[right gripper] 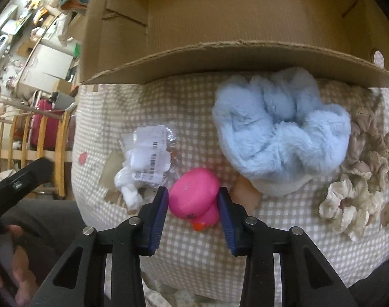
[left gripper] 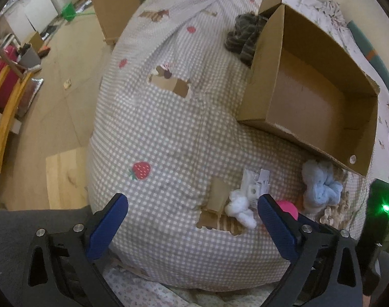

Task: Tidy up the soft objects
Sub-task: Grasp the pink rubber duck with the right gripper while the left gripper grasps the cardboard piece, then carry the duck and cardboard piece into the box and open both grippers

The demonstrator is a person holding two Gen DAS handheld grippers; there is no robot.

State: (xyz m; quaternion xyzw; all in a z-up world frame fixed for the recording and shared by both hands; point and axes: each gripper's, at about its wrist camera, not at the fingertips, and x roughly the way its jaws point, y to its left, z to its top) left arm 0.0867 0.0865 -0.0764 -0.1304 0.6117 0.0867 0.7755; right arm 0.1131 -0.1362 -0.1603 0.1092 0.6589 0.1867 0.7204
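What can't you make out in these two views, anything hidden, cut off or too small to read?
- Pink duck: in the left wrist view, mostly hidden behind that gripper's right finger.
- Dark knitted item: partly hidden behind the cardboard box wall, left wrist view.
- Packet label: print too small to read, right wrist view.
- Beige scrunchies: distorted near the right edge.
- Box interior: top cut off in the right wrist view.

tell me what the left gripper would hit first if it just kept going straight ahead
Most likely the checked bed cover: the left gripper stands open with only that fabric between its fingers. The cardboard box sits off to the right of that line, though depth is hard to judge.
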